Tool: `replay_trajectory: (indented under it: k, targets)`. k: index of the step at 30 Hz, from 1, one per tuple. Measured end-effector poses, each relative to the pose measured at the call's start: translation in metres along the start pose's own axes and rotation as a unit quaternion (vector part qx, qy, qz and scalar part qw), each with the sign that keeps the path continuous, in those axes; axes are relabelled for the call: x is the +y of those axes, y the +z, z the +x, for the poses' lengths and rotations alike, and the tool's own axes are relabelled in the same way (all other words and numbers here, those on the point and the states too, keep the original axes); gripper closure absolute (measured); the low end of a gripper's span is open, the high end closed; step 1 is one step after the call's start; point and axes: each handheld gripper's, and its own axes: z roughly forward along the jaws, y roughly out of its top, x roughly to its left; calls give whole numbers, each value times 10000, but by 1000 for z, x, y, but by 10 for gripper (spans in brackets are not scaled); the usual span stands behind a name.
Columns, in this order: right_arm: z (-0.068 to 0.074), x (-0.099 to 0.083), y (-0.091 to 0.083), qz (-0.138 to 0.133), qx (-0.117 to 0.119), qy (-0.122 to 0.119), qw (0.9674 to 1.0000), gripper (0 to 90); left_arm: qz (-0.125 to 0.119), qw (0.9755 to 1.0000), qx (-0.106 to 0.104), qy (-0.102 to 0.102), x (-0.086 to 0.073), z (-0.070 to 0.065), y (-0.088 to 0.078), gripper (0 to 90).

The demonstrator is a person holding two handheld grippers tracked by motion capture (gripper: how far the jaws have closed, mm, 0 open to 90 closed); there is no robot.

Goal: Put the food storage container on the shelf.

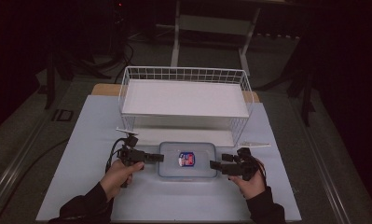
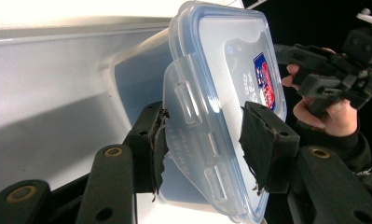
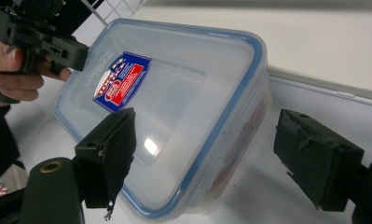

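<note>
I hold my left gripper (image 1: 159, 157) at one short end of the clear plastic container (image 1: 187, 160), and in the left gripper view its two black jaws are clamped on that end: one pad presses the flap-like side latch (image 2: 188, 140) from outside and the other sits on the blue-rimmed lid (image 2: 230, 70). The box lies flat on the pale table mat (image 1: 81, 140), directly between my two grippers, its lid up with a red and blue sticker (image 1: 187, 159) at the middle. My right gripper (image 1: 213, 164) points at the opposite short end; in the right gripper view its jaws stand apart, one pad lying against the lid near the corner and the other well clear of the wall, so it straddles the corner without a grip. Beyond the box, past both grippers, stands a white wire basket (image 1: 127, 88) with a white shelf board (image 1: 183, 98) inside it. Each gripper view shows my other hand with its gripper on the far side of the container.
</note>
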Motion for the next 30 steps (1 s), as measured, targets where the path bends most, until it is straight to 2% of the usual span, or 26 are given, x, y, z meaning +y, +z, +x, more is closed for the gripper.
replay_trajectory:
  k: [5, 9, 12, 16, 17, 18, 23, 25, 30]
  targets:
    - [-3, 0, 4, 117, 25, 51, 9999, 210, -53, 9998, 3, 197, -4, -5, -3, 538]
    - [-8, -1, 8, 245, 143, 208, 9994, 231, -86, 9995, -54, 282, -6, -6, -4, 551]
    - [-11, -2, 10, 365, 341, 332, 9982, 243, -97, 9989, -56, 446, -8, -8, -5, 554]
    - [-14, -2, 9, 397, 662, 531, 9956, 366, -97, 9987, -48, 490, -9, -10, -6, 559]
    - [-14, -2, 9, 397, 662, 531, 9956, 366, -97, 9987, -48, 490, -9, -10, -6, 560]
    - [-14, -2, 8, 387, 772, 570, 9946, 419, -115, 9986, -45, 505, -11, -11, -7, 562]
    - [-14, -2, 5, 417, 809, 727, 9932, 451, -120, 9980, 92, 616, -14, -17, -8, 563]
    - [-13, -3, 4, 372, 787, 745, 9934, 453, -120, 9981, 103, 600, -14, -18, -8, 562]
    - [-6, -6, 1, 312, 641, 763, 9945, 464, -190, 9961, 377, 769, -20, -30, -9, 559]
